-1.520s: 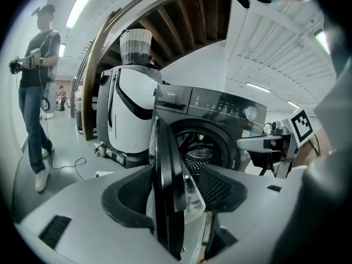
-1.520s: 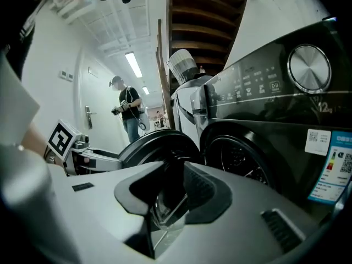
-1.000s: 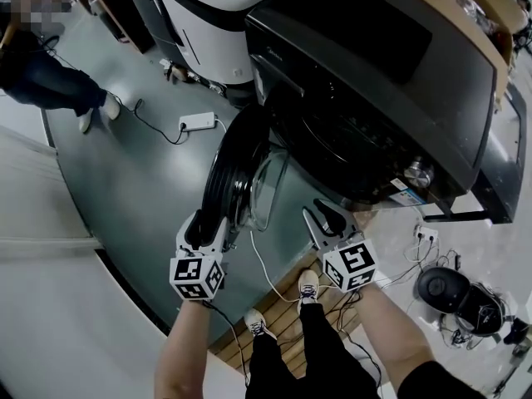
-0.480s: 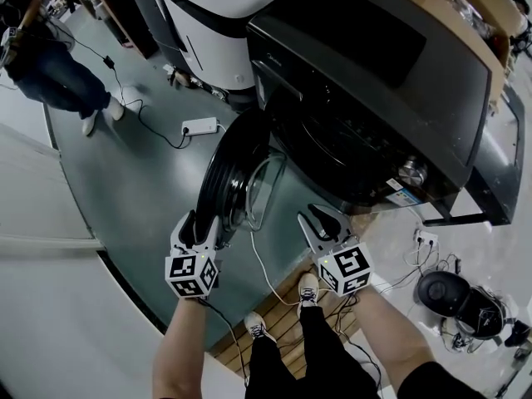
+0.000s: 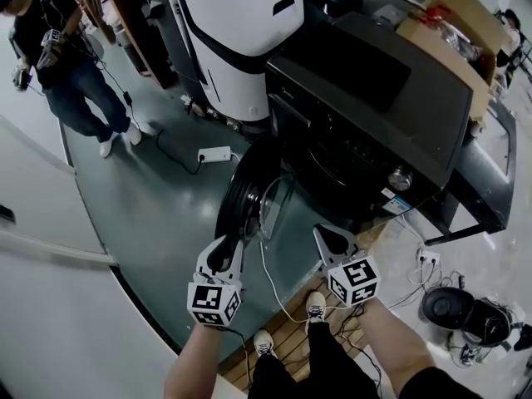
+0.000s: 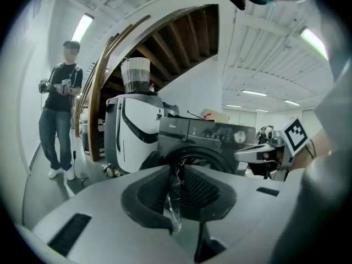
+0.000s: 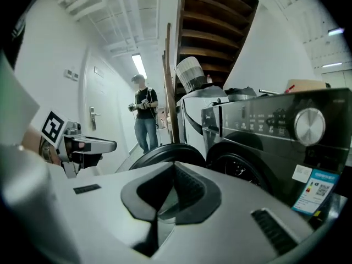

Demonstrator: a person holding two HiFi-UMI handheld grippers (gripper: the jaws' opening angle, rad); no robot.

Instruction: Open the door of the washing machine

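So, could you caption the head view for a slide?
Black front-loading washing machine, its round glass door swung open, seen from above.

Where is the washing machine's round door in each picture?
Head view: in the middle, the open door swings out to the left of the washing machine.
Left gripper view: low centre, the door is a dark edge just left of the drum opening.
Right gripper view: centre-left, the door is a dark arc.
Shared landmark: the silver control knob, right of the door in every view.
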